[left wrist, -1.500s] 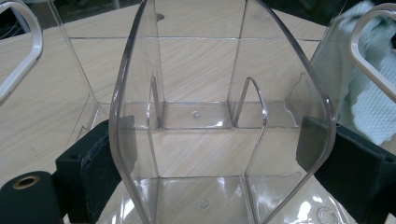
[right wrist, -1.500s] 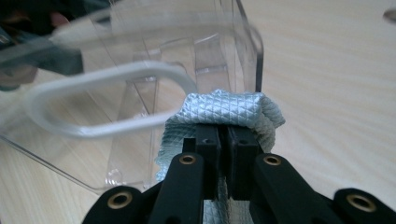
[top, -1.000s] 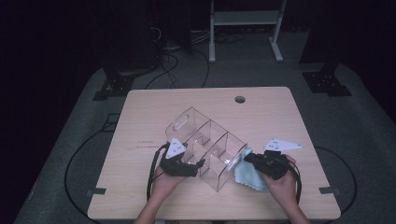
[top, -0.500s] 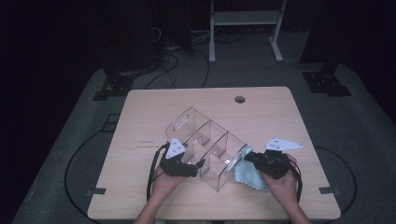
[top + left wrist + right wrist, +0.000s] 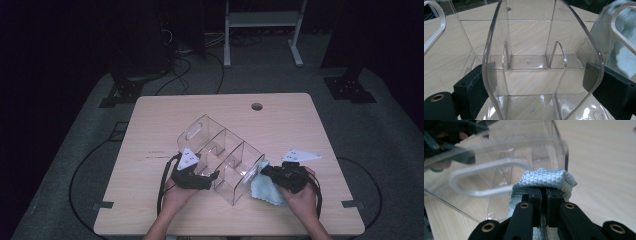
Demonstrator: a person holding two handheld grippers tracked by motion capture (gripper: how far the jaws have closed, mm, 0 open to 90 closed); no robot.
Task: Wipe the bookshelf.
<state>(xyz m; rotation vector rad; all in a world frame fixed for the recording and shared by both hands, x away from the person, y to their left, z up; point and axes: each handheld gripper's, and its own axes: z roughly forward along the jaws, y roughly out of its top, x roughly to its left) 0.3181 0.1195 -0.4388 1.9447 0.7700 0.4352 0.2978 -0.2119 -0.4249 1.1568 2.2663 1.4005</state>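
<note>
Organizer: a clear plastic organizer (image 5: 220,157) with several compartments, thin dividers and a slot handle cut in each end wall; it stands on the wooden table (image 5: 280,120), between the two grippers.
Material: fully transparent, so the wood grain shows through the walls; edges are rounded and a little shiny.
Left gripper: the left gripper (image 5: 206,182) has its jaws apart, one on each side of a curved side wall (image 5: 544,62); whether the pads press the plastic, I cannot tell.
Cloth: a light blue cloth (image 5: 544,182) with a small diamond pattern, folded and bunched.
Right gripper: the right gripper (image 5: 546,195) has its jaws closed on the cloth; the cloth sticks out ahead of the tips and touches the end wall beside the handle slot (image 5: 489,180).
Cloth place: the rest of it lies on the table under the right gripper.
</note>
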